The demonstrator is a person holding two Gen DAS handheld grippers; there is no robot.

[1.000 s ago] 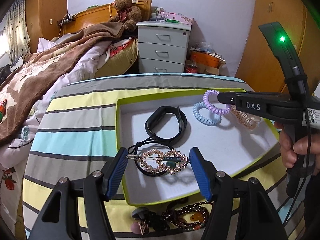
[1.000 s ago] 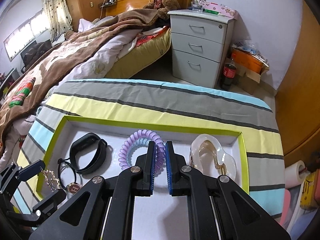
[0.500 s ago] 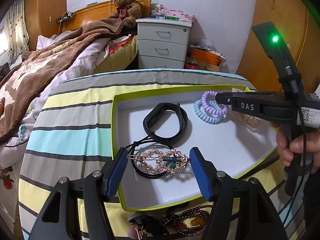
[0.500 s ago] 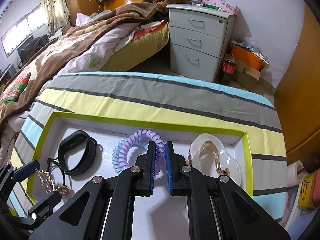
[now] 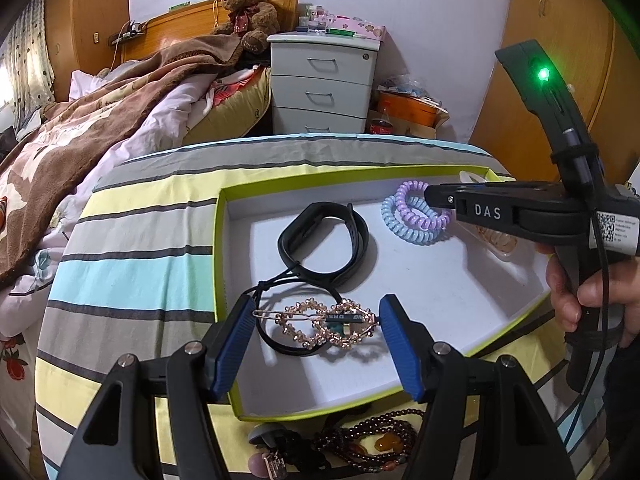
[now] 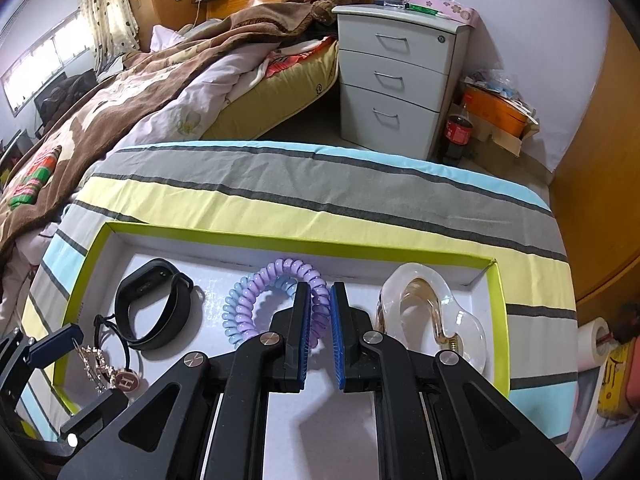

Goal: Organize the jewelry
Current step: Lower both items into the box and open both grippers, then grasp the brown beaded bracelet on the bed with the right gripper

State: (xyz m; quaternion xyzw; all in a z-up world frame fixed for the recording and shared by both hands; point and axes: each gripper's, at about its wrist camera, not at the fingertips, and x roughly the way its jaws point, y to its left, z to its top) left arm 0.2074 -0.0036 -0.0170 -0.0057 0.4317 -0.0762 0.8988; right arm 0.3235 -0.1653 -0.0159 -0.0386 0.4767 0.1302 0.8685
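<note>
A green-rimmed white tray [image 5: 218,260] [image 6: 280,240] lies on the striped cloth. My left gripper [image 5: 316,302] [image 6: 80,372] is shut on a gold beaded hair clip [image 5: 320,322], end to end, just above the tray's near left part. A black hair tie with a charm [image 6: 124,380] lies under the clip. My right gripper [image 6: 320,288] [image 5: 430,194] is shut on a purple spiral hair tie [image 6: 280,272] that rests against a blue spiral tie [image 6: 232,312] at the tray's far side. A black wristband [image 5: 324,244] and a clear claw clip [image 6: 432,312] lie in the tray.
A dark bead bracelet [image 5: 380,436] and a small charm lie on the cloth in front of the tray. A person's hand [image 5: 580,292] grips the right tool. The table's far edge drops off toward a bed [image 6: 160,100] and a white drawer unit [image 6: 400,76].
The purple tie in my right gripper has settled a little to the right of the blue one, so more of the blue coil shows. The left gripper still holds the clip in the same place.
</note>
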